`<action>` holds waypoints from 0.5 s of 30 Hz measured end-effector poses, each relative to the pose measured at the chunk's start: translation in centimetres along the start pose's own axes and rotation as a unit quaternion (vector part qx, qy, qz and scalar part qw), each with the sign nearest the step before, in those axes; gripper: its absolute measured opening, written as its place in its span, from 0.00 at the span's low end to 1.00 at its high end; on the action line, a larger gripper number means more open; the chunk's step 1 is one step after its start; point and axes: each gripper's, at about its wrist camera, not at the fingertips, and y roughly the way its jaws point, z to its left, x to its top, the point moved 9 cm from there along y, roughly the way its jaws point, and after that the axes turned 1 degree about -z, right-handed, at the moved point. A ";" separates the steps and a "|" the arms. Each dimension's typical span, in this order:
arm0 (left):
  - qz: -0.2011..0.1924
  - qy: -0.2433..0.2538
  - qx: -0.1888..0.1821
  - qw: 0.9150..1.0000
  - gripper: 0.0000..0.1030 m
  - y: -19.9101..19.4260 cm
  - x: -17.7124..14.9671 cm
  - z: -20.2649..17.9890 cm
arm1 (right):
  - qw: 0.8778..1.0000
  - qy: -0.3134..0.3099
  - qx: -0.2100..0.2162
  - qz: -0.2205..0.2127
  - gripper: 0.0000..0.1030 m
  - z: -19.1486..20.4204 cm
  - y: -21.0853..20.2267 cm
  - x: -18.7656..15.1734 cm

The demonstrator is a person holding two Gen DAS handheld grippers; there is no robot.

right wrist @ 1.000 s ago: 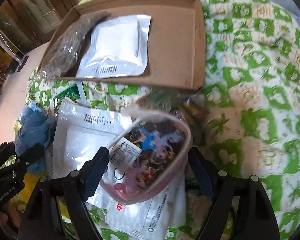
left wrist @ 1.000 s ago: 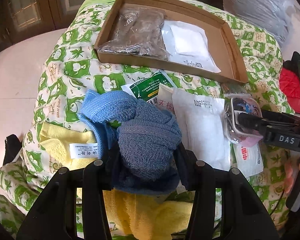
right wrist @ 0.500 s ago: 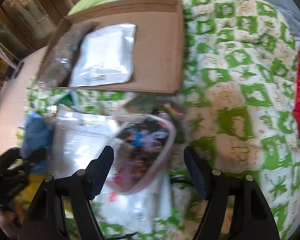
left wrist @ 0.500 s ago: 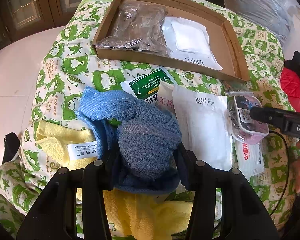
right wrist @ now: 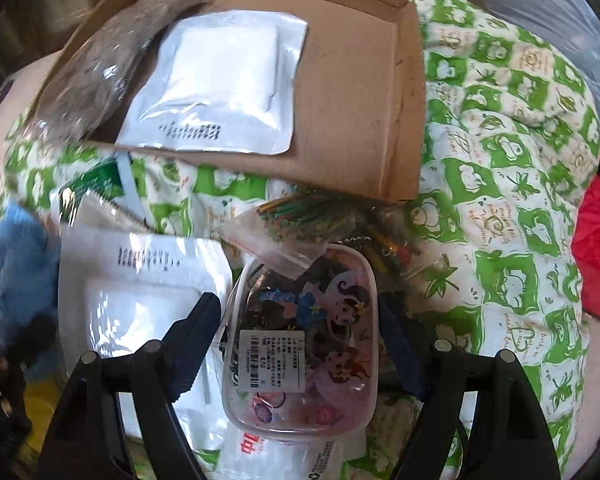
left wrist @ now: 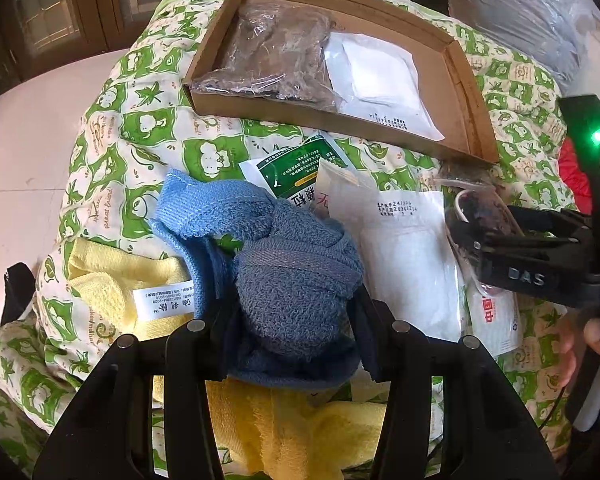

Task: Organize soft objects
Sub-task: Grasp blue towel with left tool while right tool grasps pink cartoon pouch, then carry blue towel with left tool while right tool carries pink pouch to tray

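Gripping a bunched grey-blue towel (left wrist: 296,280), the left gripper (left wrist: 296,320) is pinched on its folds for lifting off the yellow towel (left wrist: 112,284). The right gripper (right wrist: 300,316), fingers spread, straddles a clear pouch with cartoon print (right wrist: 304,344), seemingly for grasping. Beyond, a cardboard tray (left wrist: 472,92) is seen holding two packets, probably the destination.

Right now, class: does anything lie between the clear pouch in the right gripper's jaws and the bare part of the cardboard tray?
Yes. A small bag of coloured sticks lies on the quilt between the clear pouch and the cardboard tray, overlapping the pouch's far end. The tray's low front wall also faces it.
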 end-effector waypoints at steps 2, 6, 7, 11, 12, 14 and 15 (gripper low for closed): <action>0.000 0.000 -0.001 1.000 0.46 0.0 0.0 0.0 | 1.000 -0.008 0.011 0.002 0.77 -0.1 -0.2 -0.6; 0.004 0.000 -0.003 1.000 0.46 0.1 -0.1 -0.1 | 0.999 -0.004 0.045 0.010 0.77 -2.1 -0.6 -1.8; 0.004 0.000 -0.004 1.000 0.46 0.1 -0.1 -0.1 | 0.998 0.000 0.056 0.009 0.76 -2.4 -0.7 -1.9; -0.002 0.001 -0.002 1.000 0.46 0.0 0.0 -0.2 | 0.995 0.024 0.098 -0.003 0.76 -3.8 -1.4 -2.2; -0.006 0.001 -0.004 1.000 0.46 -0.1 0.1 -0.2 | 0.993 0.031 0.114 -0.007 0.76 -4.0 -1.8 -2.3; -0.012 0.001 -0.005 1.000 0.46 -0.4 0.2 -0.1 | 0.990 0.039 0.134 -0.012 0.75 -4.5 -2.6 -2.5; -0.014 0.001 -0.006 1.000 0.46 -0.5 0.3 -0.1 | 0.989 0.041 0.143 -0.016 0.75 -4.7 -3.2 -2.7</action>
